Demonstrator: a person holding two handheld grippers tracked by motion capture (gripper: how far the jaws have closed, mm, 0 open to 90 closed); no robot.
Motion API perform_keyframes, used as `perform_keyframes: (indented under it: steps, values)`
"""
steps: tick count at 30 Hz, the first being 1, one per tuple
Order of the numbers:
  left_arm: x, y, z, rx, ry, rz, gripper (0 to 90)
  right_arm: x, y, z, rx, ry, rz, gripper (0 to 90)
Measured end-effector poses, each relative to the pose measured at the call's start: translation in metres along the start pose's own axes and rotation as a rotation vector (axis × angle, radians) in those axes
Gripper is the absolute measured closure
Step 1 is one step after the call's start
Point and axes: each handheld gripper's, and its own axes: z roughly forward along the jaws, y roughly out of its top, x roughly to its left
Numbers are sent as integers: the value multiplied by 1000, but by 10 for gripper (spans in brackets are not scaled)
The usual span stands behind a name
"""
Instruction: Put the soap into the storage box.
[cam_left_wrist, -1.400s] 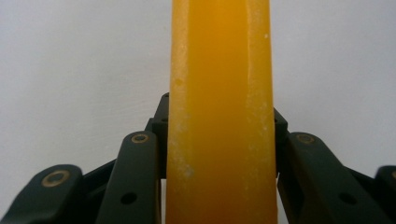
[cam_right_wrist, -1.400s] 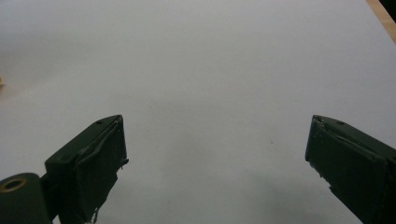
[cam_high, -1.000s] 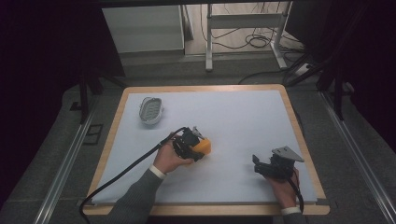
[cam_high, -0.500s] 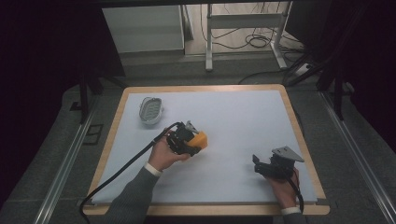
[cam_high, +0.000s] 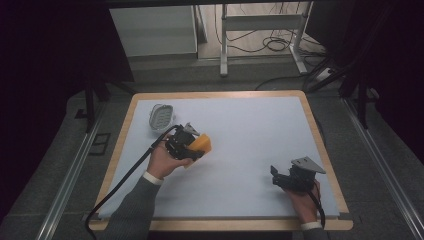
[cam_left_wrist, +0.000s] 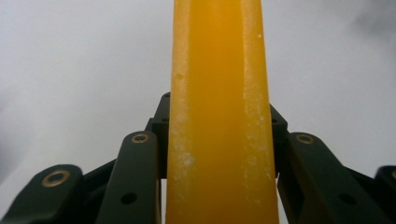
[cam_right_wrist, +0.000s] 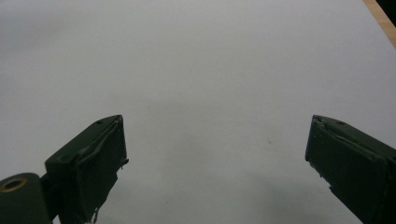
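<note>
High view, left to right, positions given relative to the white table mat (cam_high: 240, 130). A pale ribbed soap dish (cam_high: 161, 116) lies near the mat's far-left corner. Just beside it, toward the person, the left hand (cam_high: 162, 161) holds the left gripper (cam_high: 192, 145) over the mat's left half, a black cable (cam_high: 120, 182) trailing from it toward the mat's near-left corner. The left gripper is clamped on a yellow-orange block (cam_high: 201, 144); whether the block touches the mat cannot be told. In the left gripper view the block (cam_left_wrist: 219, 121) stands as an upright slab between the two black jaws, which press against its flanks, its faces flecked with white residue. Near the mat's near-right corner the right hand (cam_high: 304, 206) holds the right gripper (cam_high: 278, 176), topped by a grey three-cornered plate (cam_high: 308, 165). In the right gripper view its jaws stand wide apart with bare mat (cam_right_wrist: 205, 79) between them.
</note>
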Motion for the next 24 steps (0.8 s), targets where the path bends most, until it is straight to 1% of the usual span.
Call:
perform_keyframes:
  steps: [6, 8, 9, 13, 19, 21, 24]
  values:
    - [10, -3, -12, -25, 20, -24, 611, 0, 0, 0, 1, -1, -2, 54]
    - [11, -3, -15, -31, 30, -24, 611, 0, 0, 0, 1, -1, -1, 54]
    - [11, -4, -18, -40, 42, -22, 611, 0, 0, 0, 1, -1, -1, 54]
    - [13, -5, -27, -56, 48, -25, 611, 0, 0, 0, 2, -3, -2, 54]
    - [20, -5, -33, -63, 59, -39, 611, 0, 0, 0, 1, -5, -3, 54]
    - [22, -5, -34, -62, 63, -39, 611, 0, 0, 0, 1, -5, -4, 53]
    - [23, -5, -37, -74, 75, -36, 611, 0, 0, 1, 2, -6, -3, 54]
